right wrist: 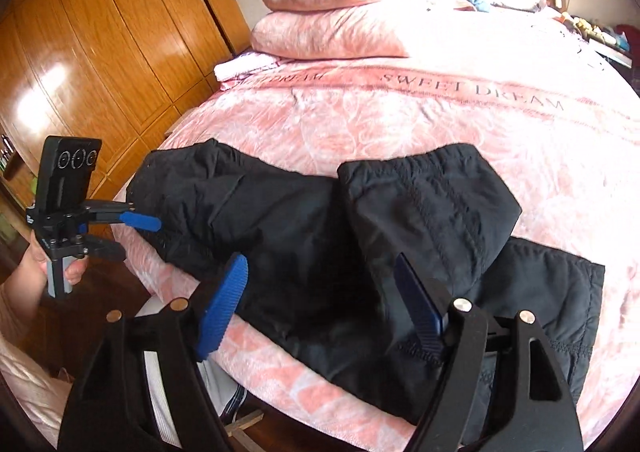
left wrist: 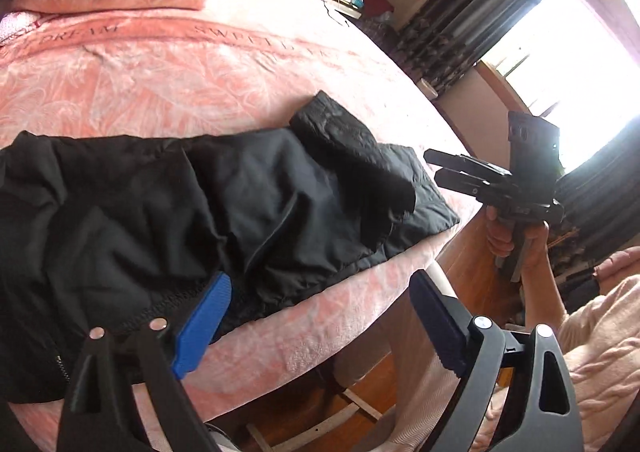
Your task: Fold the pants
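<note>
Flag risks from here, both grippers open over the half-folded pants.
1. The pants lie close to the bed edge; a tug toward the person could slide them off.
2. The folded-over flap sits rumpled and skewed, so another fold may lock in creases.
3. The left gripper straddles the edge, so closing there may pinch the bedspread too.

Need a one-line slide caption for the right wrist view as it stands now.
Open right gripper above black pants lying on the pink bedspread; open left gripper at their far end.
</note>
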The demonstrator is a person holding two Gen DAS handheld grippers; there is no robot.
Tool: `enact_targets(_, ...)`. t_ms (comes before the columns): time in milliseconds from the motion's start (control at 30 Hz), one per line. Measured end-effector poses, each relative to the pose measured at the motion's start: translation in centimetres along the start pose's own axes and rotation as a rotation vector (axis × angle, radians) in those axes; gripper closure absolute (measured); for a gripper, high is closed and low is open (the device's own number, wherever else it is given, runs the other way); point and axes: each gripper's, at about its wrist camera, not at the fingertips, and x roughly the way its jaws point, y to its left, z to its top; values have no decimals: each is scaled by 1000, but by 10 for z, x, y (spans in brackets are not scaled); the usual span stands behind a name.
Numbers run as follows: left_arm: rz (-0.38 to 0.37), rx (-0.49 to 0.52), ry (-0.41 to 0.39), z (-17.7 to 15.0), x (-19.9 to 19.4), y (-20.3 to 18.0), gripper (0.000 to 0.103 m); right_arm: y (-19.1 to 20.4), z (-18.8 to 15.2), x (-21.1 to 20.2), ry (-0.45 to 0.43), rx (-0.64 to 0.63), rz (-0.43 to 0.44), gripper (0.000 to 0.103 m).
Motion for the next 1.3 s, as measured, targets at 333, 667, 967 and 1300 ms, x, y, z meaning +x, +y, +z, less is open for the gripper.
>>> enact_targets(333, 260, -140, -120, 34, 33, 42, 5, 3, 39, 103, 127, -86, -320, 24)
enact_targets(667, 465, -152, -136, 24, 67, 49, 5, -30, 41, 115, 139, 47, -426, 90)
enact_targets(967, 517, -122, -119, 21, 76, 45, 4, -93, -13, -36, -88, 444, -377, 90)
enact_targets(1300, 548, -119, -87, 24, 84, 38, 4, -145, -118, -40, 94, 651, -379, 88)
